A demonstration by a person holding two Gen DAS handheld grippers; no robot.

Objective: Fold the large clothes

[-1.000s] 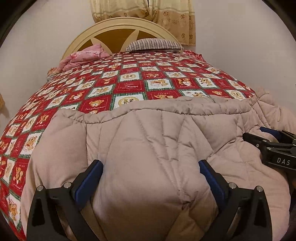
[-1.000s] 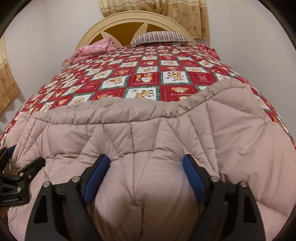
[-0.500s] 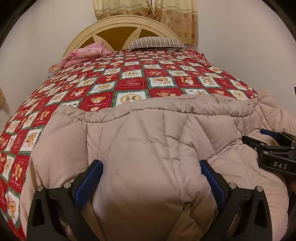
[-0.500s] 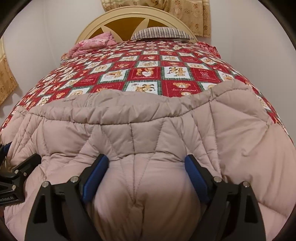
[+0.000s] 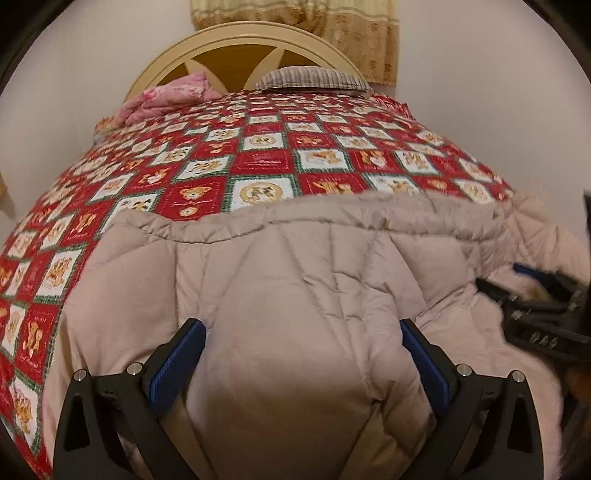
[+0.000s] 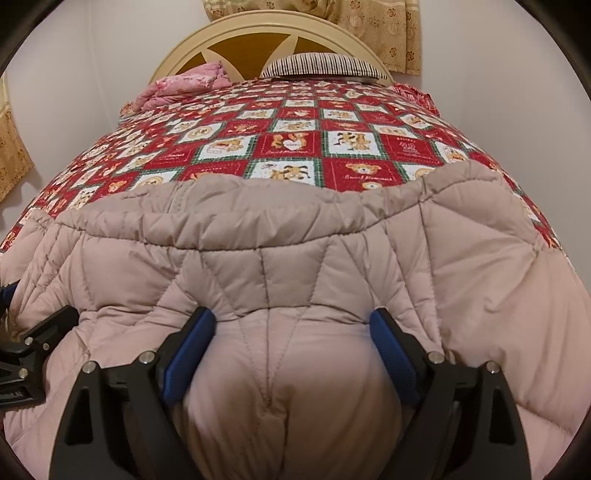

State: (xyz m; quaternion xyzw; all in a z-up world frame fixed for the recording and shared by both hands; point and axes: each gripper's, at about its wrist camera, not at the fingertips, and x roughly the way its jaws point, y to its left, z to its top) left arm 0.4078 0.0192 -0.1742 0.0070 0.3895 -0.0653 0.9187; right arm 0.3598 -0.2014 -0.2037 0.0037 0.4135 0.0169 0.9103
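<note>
A large beige quilted puffer coat [image 5: 295, 280] lies spread across the near end of the bed; it also fills the lower right wrist view [image 6: 295, 266]. My left gripper [image 5: 303, 332] is shut on a thick bunch of the coat, its blue pads [image 5: 177, 365] pressing the padding from both sides. My right gripper [image 6: 291, 325] is shut on another bunch of the coat, blue pads [image 6: 391, 350] sunk into the fabric. The right gripper shows at the right edge of the left wrist view [image 5: 535, 314]; the left gripper shows at the left edge of the right wrist view [image 6: 29, 350].
The bed carries a red, white and green teddy-bear quilt [image 5: 258, 162]. A pink folded cloth [image 5: 166, 96] and a striped pillow [image 5: 314, 77] lie by the cream headboard [image 5: 236, 40]. Patterned curtains [image 5: 332, 29] hang behind; white walls flank the bed.
Both grippers, still clamped on the coat, have lowered and pulled back slightly, so the coat's far edge sits a little lower against the quilt. The right gripper blurs with motion.
</note>
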